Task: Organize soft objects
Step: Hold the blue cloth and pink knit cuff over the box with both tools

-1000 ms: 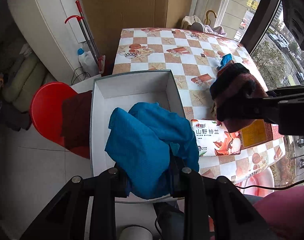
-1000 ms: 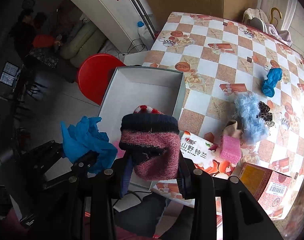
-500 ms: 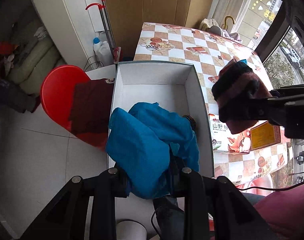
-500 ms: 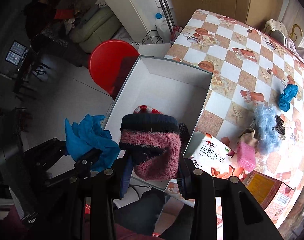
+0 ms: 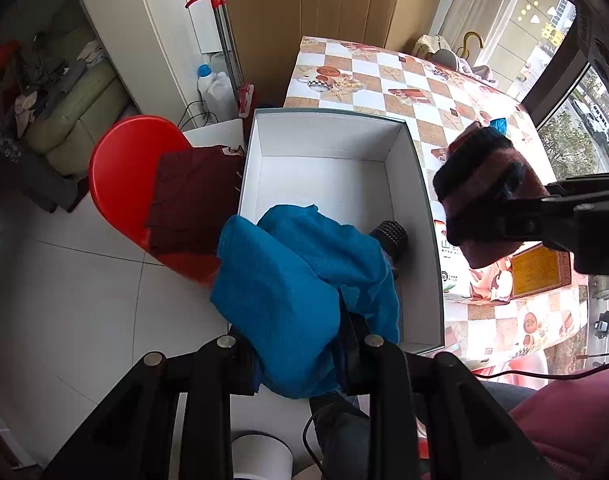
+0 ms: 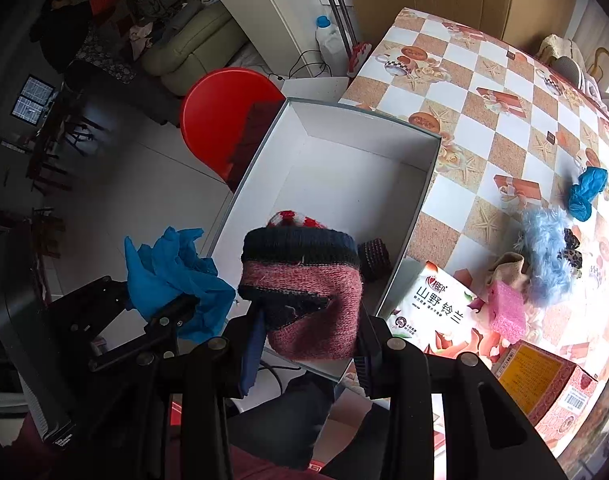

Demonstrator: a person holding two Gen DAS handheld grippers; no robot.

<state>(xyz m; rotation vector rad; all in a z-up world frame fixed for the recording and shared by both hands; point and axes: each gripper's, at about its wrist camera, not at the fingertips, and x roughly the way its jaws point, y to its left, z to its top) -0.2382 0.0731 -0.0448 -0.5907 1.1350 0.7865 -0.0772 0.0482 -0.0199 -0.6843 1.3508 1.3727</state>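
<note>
The left gripper (image 5: 300, 344) is pinched on a bunched blue cloth (image 5: 300, 280), which hangs over the near end of the white box (image 5: 432, 240) and hides much of its floor. The right gripper (image 6: 308, 332) is clamped on a pink-and-navy knitted hat (image 6: 304, 276), held above the box's near right edge. Inside the box, just past the cloth, lies a small dark knitted piece (image 5: 390, 236). Left of the box stands a red chair (image 5: 120, 176) with a maroon cloth (image 5: 192, 200) draped on it. On the checked tablecloth (image 6: 484, 92) to the right lie a tissue pack (image 6: 436, 308), a pink sponge (image 6: 504, 312), a fluffy pale-blue item (image 6: 544, 252), a small blue cloth (image 6: 588, 192) and a red-yellow carton (image 6: 544, 384)
</note>
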